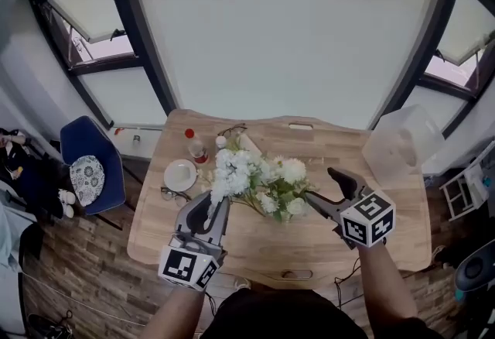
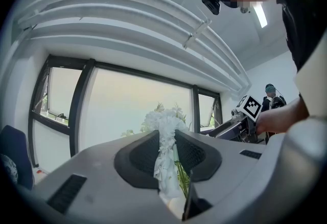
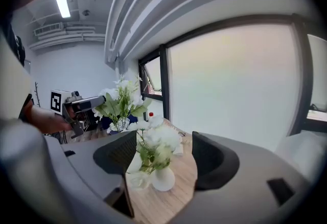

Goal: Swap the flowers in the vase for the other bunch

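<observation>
The left gripper (image 2: 166, 142) squeezes a bunch of white flowers (image 2: 164, 120); the right gripper (image 3: 163, 152) has its jaws wide apart, holding nothing; past them, only its view shows the little white vase (image 3: 163, 179), still full, on the table (image 3: 176, 202); from the head view, blooms hide it.

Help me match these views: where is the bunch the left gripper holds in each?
Head view: bunch centre-left, above the left gripper.
Left gripper view: bunch at centre, between its jaws.
Right gripper view: bunch left of centre, behind the vase.
Shared landmark: the big window.
</observation>
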`<control>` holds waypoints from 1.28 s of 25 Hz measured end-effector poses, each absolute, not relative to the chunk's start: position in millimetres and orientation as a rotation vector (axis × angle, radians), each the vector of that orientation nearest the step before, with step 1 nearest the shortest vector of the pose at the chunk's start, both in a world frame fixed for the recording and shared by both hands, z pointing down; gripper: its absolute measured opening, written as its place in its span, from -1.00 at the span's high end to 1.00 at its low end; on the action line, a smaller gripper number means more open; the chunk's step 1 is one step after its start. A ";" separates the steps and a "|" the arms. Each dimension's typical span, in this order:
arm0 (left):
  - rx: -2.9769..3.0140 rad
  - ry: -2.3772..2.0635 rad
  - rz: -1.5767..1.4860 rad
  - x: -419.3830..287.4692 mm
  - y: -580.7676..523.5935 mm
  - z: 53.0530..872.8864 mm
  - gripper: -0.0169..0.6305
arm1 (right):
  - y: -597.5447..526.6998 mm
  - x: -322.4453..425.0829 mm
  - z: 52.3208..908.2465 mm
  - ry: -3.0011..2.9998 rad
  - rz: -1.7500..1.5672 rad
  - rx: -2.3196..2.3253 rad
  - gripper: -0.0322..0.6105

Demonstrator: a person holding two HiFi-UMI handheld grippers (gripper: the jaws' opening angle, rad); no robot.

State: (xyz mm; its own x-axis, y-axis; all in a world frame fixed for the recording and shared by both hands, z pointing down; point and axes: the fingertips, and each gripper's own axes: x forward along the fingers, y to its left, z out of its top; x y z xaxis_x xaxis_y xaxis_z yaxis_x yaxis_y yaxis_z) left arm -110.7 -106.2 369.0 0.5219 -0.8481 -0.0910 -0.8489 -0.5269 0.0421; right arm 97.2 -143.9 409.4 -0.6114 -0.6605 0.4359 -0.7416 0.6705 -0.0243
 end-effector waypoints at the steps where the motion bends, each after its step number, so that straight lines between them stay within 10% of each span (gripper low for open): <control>1: -2.736 1.521 0.155 -109.8 -106.9 369.5 0.69 | -142.9 100.6 405.8 -2.503 0.273 1.116 -0.14; 19: -2.729 1.515 0.119 -108.0 -110.3 368.7 0.69 | -132.9 159.3 367.1 -2.667 0.208 1.485 -0.09; 32: -2.726 1.534 0.095 -114.7 -108.7 371.8 0.69 | -125.7 168.6 362.7 -2.674 0.138 1.555 0.74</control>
State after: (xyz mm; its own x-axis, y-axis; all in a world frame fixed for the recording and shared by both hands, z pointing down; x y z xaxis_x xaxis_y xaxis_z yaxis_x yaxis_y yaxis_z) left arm -114.7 -108.7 371.8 0.5175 -0.8537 -0.0588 -0.8544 -0.5193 0.0198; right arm 168.6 -125.7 362.7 -0.4949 -0.8649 0.0839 -0.8689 0.4920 -0.0540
